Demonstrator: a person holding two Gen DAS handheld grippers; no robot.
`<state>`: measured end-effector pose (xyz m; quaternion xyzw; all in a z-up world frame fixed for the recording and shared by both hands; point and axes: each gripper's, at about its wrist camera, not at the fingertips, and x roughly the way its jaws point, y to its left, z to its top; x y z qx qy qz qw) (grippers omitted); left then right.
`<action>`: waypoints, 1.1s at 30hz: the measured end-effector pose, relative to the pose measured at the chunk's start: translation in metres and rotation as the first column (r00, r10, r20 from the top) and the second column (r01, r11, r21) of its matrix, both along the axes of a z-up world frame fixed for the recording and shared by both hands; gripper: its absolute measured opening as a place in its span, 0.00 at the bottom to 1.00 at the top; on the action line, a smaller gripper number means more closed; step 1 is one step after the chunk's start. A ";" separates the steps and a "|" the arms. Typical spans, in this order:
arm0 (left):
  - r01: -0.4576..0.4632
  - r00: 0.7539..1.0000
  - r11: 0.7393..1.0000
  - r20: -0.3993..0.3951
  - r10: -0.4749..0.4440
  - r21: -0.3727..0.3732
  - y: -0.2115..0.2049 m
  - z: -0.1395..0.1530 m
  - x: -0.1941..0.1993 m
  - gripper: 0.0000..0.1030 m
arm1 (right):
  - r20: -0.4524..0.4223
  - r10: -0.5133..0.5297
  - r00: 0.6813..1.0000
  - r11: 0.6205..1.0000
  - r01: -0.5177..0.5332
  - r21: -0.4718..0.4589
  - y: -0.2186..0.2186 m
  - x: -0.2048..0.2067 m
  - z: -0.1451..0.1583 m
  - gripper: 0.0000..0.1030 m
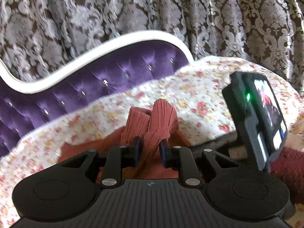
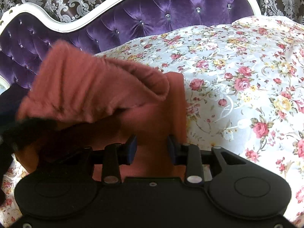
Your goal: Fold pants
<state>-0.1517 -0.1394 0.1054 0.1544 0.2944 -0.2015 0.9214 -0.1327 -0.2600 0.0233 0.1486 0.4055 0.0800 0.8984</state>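
Note:
The pants [image 1: 159, 119] are rust-pink ribbed knit and lie on a floral bedspread [image 1: 190, 87]. My left gripper [image 1: 150, 148] is shut on a bunched ribbed end of the pants and holds it raised above the bed. In the right wrist view the pants [image 2: 98, 87] hang as a lifted fold at the left over a flat layer. My right gripper [image 2: 152, 148] is open, its blue pads [image 2: 132, 148] set apart just over the flat layer, with nothing between them. The other gripper's body [image 1: 256, 117] shows at the right of the left wrist view.
A purple tufted headboard [image 2: 152, 13] with a white frame runs behind the bed. Patterned damask curtains [image 1: 133, 9] hang behind it. The floral bedspread [image 2: 247, 76] stretches to the right of the pants. A dark red textured item [image 1: 286, 167] lies at the right.

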 end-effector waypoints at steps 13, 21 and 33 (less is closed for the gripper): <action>0.031 0.998 0.967 -0.049 -0.045 -0.253 0.040 0.005 -0.008 0.58 | 0.021 -0.061 0.998 0.998 0.062 -0.030 -0.025 0.005 0.014 0.48; -0.179 0.983 0.967 -0.076 0.168 -0.182 0.088 -0.003 0.019 0.62 | 0.129 -0.143 0.981 0.989 0.146 -0.008 -0.041 -0.023 0.044 0.49; -0.371 0.912 0.920 -0.232 0.337 -0.123 0.149 -0.040 0.048 0.62 | 0.019 0.056 0.998 0.998 -0.057 0.027 0.025 -0.007 0.018 0.15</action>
